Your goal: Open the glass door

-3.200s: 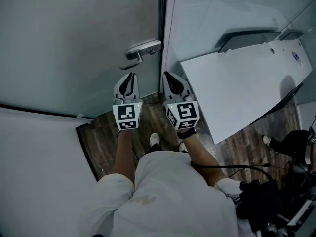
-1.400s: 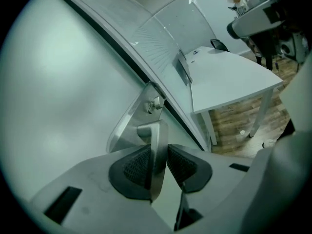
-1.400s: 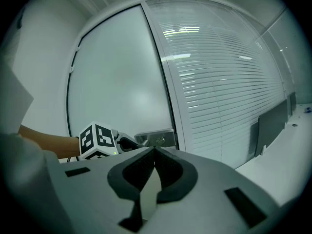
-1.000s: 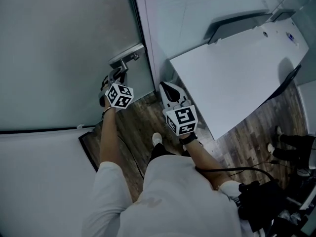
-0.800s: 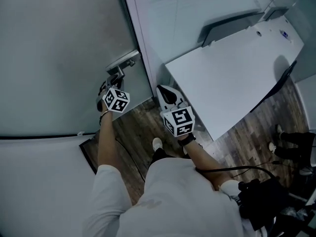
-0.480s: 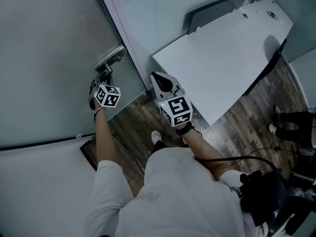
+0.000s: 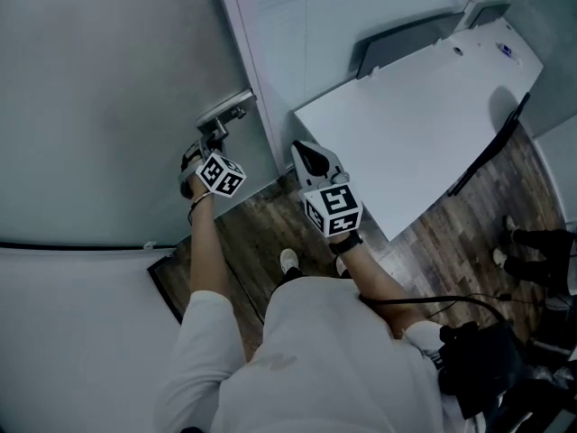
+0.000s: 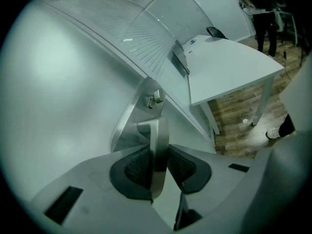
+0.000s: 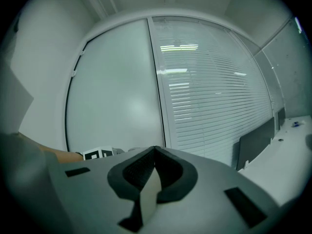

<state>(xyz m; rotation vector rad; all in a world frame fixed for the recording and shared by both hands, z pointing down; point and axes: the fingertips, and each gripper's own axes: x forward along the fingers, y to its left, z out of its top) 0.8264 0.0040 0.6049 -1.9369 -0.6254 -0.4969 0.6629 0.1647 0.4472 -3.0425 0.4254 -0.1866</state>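
Note:
The frosted glass door (image 7: 108, 88) has a metal lever handle (image 7: 225, 113) near its right edge. My left gripper (image 7: 200, 147) reaches up to it. In the left gripper view the handle (image 8: 158, 135) stands between the pads of my left gripper (image 8: 158, 167), which have just been closing on it and press on both sides. A small lock knob (image 8: 156, 99) sits above the lever. My right gripper (image 7: 311, 156) hangs to the right of the door edge, shut and empty (image 9: 155, 167), pointing at the door (image 9: 117, 91) and its frame.
A white table (image 7: 424, 124) stands close on the right, its leg showing in the left gripper view (image 8: 261, 99). A glass wall with blinds (image 9: 209, 91) runs beside the door. The floor is wood plank (image 7: 261, 233). A dark bag (image 7: 478, 359) lies at lower right.
My left gripper went from below the handle up onto it and has rolled a little on it. The right gripper has risen slightly. The head view swung.

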